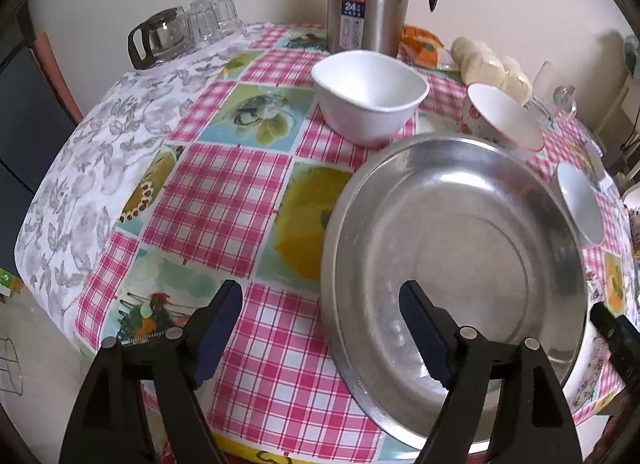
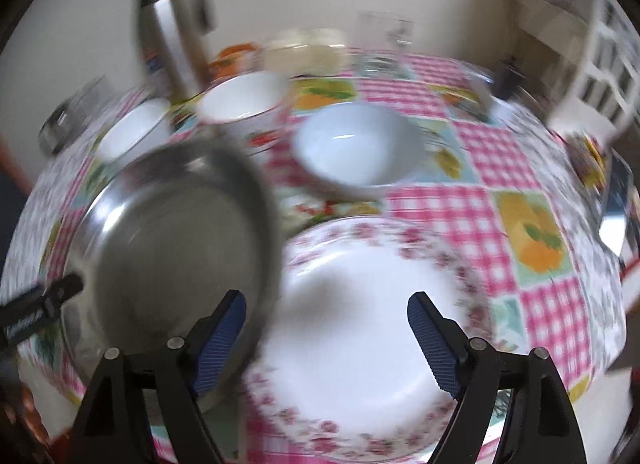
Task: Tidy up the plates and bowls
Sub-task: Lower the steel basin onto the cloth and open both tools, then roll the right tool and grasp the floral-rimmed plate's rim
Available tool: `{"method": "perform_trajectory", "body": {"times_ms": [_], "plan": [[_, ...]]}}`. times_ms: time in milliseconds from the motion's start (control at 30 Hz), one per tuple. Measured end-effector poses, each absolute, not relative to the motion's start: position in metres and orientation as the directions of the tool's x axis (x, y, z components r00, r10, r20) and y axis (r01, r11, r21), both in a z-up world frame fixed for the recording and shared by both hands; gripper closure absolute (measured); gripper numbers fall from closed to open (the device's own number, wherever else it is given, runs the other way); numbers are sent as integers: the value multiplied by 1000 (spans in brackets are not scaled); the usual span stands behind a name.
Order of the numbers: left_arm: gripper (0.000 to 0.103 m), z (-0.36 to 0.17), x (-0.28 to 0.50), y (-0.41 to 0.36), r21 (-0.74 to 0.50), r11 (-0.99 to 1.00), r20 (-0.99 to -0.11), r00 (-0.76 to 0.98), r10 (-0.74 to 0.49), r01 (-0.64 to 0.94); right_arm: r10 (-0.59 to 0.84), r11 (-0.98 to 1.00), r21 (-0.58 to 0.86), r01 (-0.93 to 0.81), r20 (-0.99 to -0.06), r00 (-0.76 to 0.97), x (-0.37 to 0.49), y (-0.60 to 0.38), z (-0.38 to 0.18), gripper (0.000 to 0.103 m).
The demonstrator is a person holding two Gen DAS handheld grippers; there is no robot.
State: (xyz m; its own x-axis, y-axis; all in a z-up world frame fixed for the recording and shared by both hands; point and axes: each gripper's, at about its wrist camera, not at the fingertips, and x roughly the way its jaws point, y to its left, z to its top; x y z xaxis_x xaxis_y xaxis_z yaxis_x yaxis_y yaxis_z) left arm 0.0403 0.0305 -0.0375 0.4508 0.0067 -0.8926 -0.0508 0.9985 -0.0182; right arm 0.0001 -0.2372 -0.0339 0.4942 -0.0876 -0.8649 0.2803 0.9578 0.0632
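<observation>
A large steel plate [image 1: 460, 248] lies at the table's near edge; it shows at the left of the blurred right wrist view [image 2: 172, 240]. My left gripper [image 1: 320, 324] is open, its right finger over the plate's near rim, its left finger over the cloth. A white plate with a pink floral rim [image 2: 372, 328] lies right of the steel plate. My right gripper [image 2: 326, 340] is open above it. A plain white bowl [image 1: 368, 96] stands behind the steel plate. A floral bowl [image 1: 500, 116] and a smaller white bowl [image 1: 580, 204] stand to its right.
A steel thermos jug [image 1: 368, 0] stands at the back by the wall. A glass coffee pot [image 1: 160, 38] and upturned glasses [image 1: 214, 18] sit at the back left. Bagged food [image 1: 492, 64] and a drinking glass [image 2: 382, 34] lie at the back right. The table [image 1: 224, 200] has a checked cloth.
</observation>
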Motion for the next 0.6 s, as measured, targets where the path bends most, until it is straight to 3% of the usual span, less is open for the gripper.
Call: {"method": "perform_trajectory", "body": {"times_ms": [67,167,600], "plan": [[21,-34,39,27,-28,999,-885,465,-7,-37,-104,927,93,362,-867,488,-4,-261,-33,17],[12,-30,39,20,-45,999,-873,486,-34,-10,-115,875,138,464,-872,475,-12,-294,-33,17],[12,-21,37,-58,-190,965,-870,424,-251,182,-51,710,237,663,-922,384,-42,-379,-71,17]]}}
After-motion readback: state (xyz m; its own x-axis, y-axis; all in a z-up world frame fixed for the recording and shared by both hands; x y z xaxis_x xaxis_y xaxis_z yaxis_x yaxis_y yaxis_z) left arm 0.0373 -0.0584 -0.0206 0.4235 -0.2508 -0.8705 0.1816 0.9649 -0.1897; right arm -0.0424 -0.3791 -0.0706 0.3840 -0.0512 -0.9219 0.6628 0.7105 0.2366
